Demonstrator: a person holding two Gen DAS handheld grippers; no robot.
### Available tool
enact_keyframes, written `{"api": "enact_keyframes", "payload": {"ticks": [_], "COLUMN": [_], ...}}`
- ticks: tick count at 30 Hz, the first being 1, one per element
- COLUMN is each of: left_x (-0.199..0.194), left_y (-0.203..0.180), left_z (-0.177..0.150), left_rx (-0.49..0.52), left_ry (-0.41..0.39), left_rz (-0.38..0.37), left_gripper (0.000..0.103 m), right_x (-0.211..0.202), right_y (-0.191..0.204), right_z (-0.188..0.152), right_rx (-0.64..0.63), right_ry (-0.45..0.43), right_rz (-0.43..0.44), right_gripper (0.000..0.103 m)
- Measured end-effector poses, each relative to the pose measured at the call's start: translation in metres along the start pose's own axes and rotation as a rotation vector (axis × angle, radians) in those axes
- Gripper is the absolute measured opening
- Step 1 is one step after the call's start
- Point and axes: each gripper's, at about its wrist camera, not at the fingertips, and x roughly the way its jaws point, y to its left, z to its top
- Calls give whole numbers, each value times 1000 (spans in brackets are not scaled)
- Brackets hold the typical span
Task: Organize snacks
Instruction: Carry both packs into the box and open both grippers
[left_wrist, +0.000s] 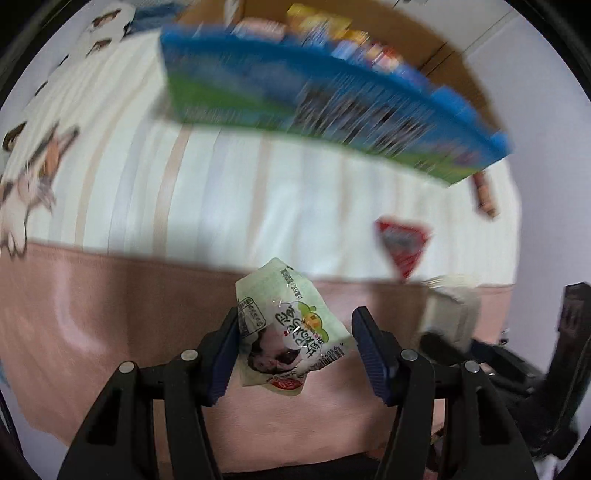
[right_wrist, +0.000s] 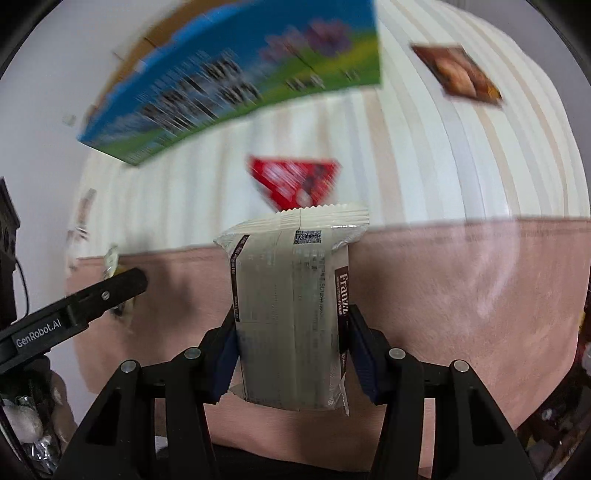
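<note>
Left claw (left_wrist: 293, 354) grips a crumpled green-white snack packet (left_wrist: 291, 332), raised over the pink bedding (left_wrist: 110, 295). Right claw (right_wrist: 291, 350) clamps a cream wafer pack (right_wrist: 291, 314). Beyond lie a red triangular packet (right_wrist: 295, 181), then the blue-green box (right_wrist: 229, 85).

1. a tall blue and green cardboard box (right_wrist: 236, 81) blocked the far side of the striped bedcover (left_wrist: 229, 192).
2. a red triangular snack packet (right_wrist: 295, 181) and a brown square packet (right_wrist: 458, 75) lay apart, open cover between them.
3. the pink band (right_wrist: 461, 280) nearer lay bare.
</note>
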Motion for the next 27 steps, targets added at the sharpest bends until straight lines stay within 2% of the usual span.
{"api": "enact_keyframes", "payload": {"ticks": [1, 7, 10, 14, 20, 27], "left_x": [-11, -71, -99, -113, -78, -7], "left_y": [-8, -25, -19, -19, -9, 27], "left_z": [8, 69, 101, 144, 209, 269], "left_rx": [3, 32, 65, 99, 95, 60], "left_ry": [-19, -103, -145, -165, -101, 82], "left_rz": [-24, -121, -127, -106, -47, 8], "left_gripper": [57, 57, 57, 58, 58, 58], "right_x": [-11, -75, -103, -118, -102, -32], "right_y": [6, 31, 32, 34, 28, 48], "right_z": [3, 56, 85, 139, 212, 272], "right_rx": [-4, -40, -57, -79, -67, -89], "right_ry": [-30, -155, -202, -249, -206, -98], "right_rz": [-9, 81, 74, 35, 15, 10], "right_gripper": [56, 56, 56, 56, 56, 56]}}
